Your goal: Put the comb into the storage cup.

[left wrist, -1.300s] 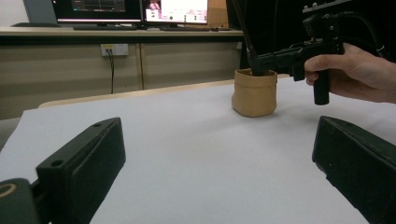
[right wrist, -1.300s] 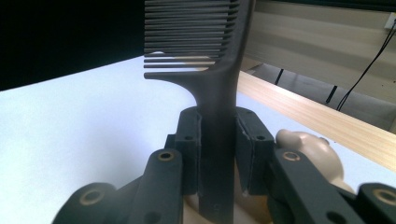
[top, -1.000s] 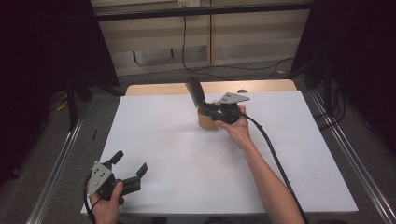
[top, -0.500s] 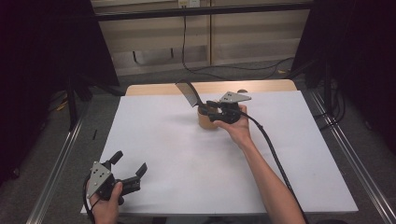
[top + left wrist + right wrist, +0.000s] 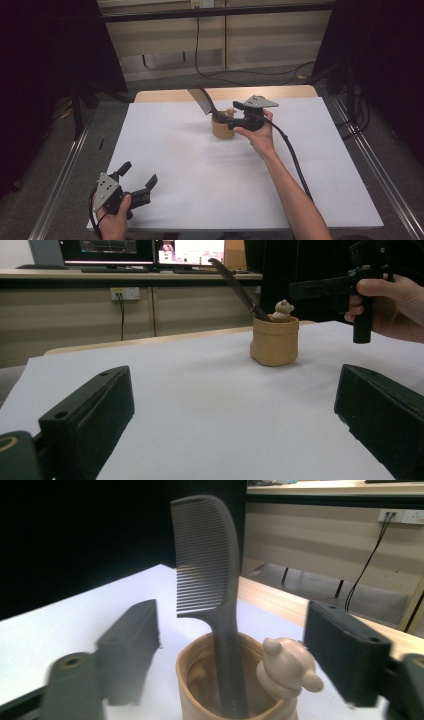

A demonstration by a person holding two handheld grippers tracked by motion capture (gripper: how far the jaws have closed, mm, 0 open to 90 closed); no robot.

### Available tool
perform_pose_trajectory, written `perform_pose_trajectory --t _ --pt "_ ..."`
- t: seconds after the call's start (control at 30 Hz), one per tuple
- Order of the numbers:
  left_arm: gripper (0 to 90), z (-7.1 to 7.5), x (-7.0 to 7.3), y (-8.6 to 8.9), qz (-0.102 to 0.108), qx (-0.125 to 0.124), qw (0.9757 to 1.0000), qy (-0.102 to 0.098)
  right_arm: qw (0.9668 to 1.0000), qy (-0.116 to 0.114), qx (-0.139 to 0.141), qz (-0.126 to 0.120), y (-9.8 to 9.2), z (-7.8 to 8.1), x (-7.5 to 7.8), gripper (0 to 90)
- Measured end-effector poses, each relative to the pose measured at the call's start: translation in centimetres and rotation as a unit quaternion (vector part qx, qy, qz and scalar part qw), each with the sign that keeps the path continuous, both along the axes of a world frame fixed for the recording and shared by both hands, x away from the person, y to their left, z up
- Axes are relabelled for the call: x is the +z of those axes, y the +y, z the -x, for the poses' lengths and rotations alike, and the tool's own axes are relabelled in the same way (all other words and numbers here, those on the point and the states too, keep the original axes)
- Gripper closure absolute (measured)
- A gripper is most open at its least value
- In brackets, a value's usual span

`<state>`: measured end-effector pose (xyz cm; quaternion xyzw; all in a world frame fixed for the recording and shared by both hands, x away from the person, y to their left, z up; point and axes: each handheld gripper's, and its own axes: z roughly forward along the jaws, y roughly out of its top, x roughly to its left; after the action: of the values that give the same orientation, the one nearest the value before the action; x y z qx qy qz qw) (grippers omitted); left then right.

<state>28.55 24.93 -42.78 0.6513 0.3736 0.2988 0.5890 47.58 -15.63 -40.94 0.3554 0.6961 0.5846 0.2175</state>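
Note:
A tan cup stands at the far middle of the white table top. A dark comb rests in it with its teeth end up, leaning left, beside a small tan bear figure. My right gripper is at the cup's right side. Its jaws have just been opening, and they now stand apart on either side of the comb and cup without touching them. My left gripper rests open at the near left corner with nothing in it. It faces the cup.
A wooden strip shows beyond the white top's far edge. Metal rails run along both sides of the table. A cable trails from the right gripper along the forearm. Wide bare surface lies between the two grippers.
The right gripper's jaws have opened and let go of the comb, which now leans left in the cup on its own. The left gripper has stayed put.

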Motion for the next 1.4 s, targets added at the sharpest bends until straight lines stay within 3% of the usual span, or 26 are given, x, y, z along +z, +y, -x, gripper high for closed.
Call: perform_pose_trajectory --t 0.33,0.73,0.97,1.4 --pt "2.8 -0.1 -0.2 0.1 -0.004 0.005 1.0 0.005 0.9997 0.013 -0.02 -0.01 -0.9 0.7 0.2 0.0" --pt "2.8 -0.2 -0.1 0.0 -0.009 0.009 0.9999 0.007 0.9981 0.009 -0.061 -0.001 -2.8 1.8 0.4 0.1" --pt "2.8 0.0 -0.1 0.1 0.004 0.011 0.9999 0.005 0.9976 0.005 -0.069 0.006 -3.1 2.7 0.7 0.1" --pt "2.8 -0.1 0.0 0.1 0.004 0.015 0.9998 0.008 0.9957 0.0 -0.092 0.013 -4.1 4.7 0.6 0.2"
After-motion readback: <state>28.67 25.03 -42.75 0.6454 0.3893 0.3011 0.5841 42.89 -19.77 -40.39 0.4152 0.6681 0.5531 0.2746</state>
